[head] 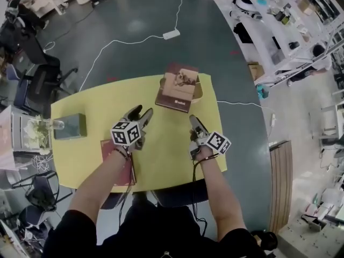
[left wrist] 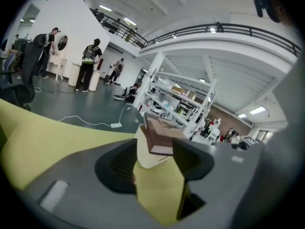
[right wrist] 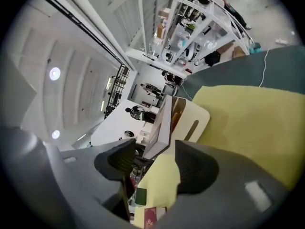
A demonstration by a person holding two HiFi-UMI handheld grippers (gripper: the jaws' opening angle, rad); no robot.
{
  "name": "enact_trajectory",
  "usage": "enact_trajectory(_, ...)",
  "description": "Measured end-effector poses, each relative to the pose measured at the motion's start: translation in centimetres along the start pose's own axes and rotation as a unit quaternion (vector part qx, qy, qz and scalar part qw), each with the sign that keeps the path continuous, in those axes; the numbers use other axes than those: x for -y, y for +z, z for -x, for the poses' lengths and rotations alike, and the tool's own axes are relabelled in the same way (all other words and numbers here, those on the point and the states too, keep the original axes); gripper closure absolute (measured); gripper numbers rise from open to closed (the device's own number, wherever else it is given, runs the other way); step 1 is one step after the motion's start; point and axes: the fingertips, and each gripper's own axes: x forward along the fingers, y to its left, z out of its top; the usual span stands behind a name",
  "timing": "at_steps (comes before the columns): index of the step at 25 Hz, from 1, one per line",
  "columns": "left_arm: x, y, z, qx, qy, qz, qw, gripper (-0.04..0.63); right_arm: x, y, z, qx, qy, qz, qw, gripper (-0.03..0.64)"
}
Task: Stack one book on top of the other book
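A brown book [head: 177, 87] rests on a cream stand [head: 198, 92] at the far side of the yellow table [head: 166, 149]. It shows ahead between the jaws in the left gripper view [left wrist: 159, 135] and in the right gripper view [right wrist: 162, 125]. A red book [head: 114, 163] lies flat near the front left edge, partly hidden under my left forearm. My left gripper [head: 141, 113] hovers open to the near left of the brown book, with nothing between its pads. To the near right of that book, my right gripper [head: 194, 123] is open and empty too.
A green box [head: 70, 126] and a glass vase of flowers [head: 38, 130] stand at the table's left end. A white cable and power strip [head: 172, 34] lie on the floor beyond the table. Office chairs [head: 32, 85] stand to the left.
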Motion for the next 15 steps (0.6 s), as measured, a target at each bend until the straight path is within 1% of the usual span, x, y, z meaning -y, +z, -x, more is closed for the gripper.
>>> enact_trajectory(6,-1.1,1.4,-4.5,0.004,-0.003,0.008,1.0000,0.347,2.5,0.2,-2.8,-0.009,0.013,-0.053,0.998,0.345)
enact_trajectory(10,-1.3,1.9,-7.2,0.005,-0.011,0.013,0.9998,0.347,3.5,0.0,-3.8,-0.020,0.010,-0.086,0.996,0.336)
enact_trajectory(13,-1.0,1.5,-8.7,-0.002,-0.019,0.016,0.9997,0.347,3.8,-0.1,-4.6,-0.029,0.025,-0.099,0.994,0.327)
enact_trajectory(15,-0.6,1.0,-9.4,-0.010,-0.025,0.017,0.9995,0.345,4.1,-0.4,-5.2,-0.037,0.022,-0.102,0.994,0.327)
